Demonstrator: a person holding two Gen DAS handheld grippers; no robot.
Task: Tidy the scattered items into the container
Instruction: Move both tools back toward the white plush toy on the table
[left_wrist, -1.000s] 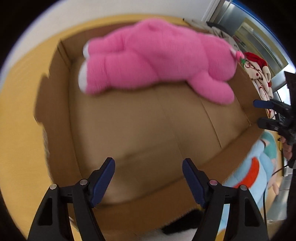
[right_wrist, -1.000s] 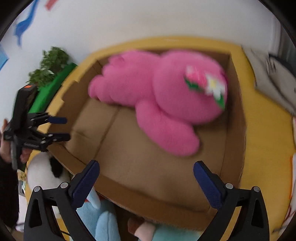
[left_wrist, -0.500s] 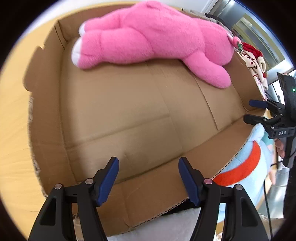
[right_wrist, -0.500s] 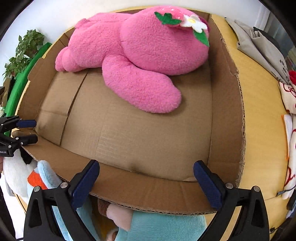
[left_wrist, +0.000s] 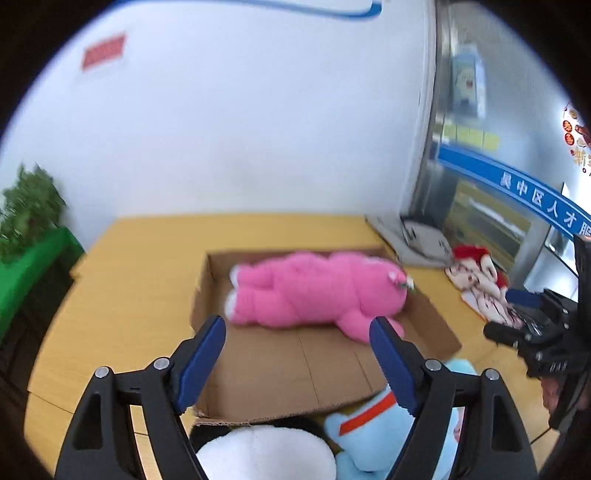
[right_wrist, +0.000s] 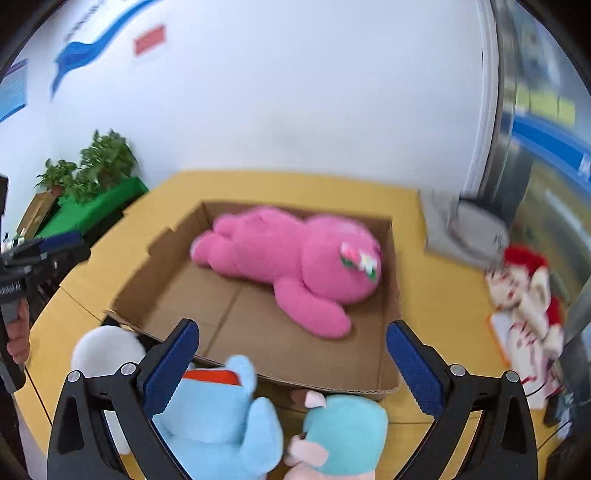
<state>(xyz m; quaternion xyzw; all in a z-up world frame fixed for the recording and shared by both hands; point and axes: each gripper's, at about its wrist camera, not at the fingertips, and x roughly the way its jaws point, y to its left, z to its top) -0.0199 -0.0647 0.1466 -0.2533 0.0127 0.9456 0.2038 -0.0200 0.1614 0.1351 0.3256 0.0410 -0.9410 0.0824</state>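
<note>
Pink plush (left_wrist: 314, 291) lying in cardboard box (left_wrist: 295, 369), left gripper (left_wrist: 297, 354) opening, empty

I'm in an office or public service room: a white wall (left_wrist: 240, 122) with a blue swoosh and red notice at upper left, a glass door (left_wrist: 491, 177) with a blue Chinese-lettered band at right, and a yellow table (left_wrist: 122, 295) beside potted plants (right_wrist: 92, 162)

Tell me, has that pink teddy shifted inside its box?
No. The pink teddy lies against the cardboard box's far wall as before; only the cameras pulled back.
</note>
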